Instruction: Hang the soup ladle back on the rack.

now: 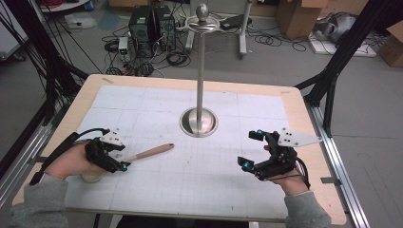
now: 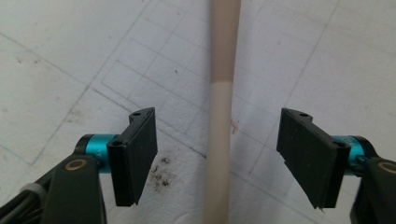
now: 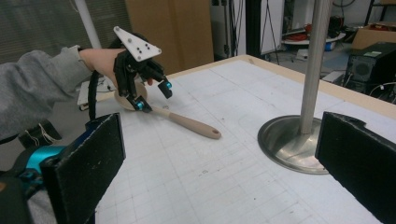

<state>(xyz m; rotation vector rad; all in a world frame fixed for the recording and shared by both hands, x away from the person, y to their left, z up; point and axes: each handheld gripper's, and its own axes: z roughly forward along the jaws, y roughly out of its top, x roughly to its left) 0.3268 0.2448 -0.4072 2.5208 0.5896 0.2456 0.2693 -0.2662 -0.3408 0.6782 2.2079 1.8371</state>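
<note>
A beige spoon (image 1: 149, 153) lies flat on the white gridded mat, its handle pointing toward the table's middle and its bowl under the person's left hand. My left gripper (image 1: 116, 156) hangs low over the handle near the bowl end. In the left gripper view the handle (image 2: 223, 56) runs straight up between the two black pads (image 2: 137, 156), with a gap on each side, so the jaws are open and touch nothing. In the right gripper view the spoon (image 3: 191, 125) and left gripper (image 3: 152, 95) appear at the far left. My right gripper (image 1: 251, 149) rests open and empty over the right side of the mat.
A metal stand with a round base (image 1: 198, 121) and a tall pole (image 1: 201, 66) rises from the mat's centre; its base (image 3: 285, 140) lies just ahead of my right gripper. The wooden table edge (image 1: 304, 102) borders the mat. Cables and computer boxes sit on the floor beyond.
</note>
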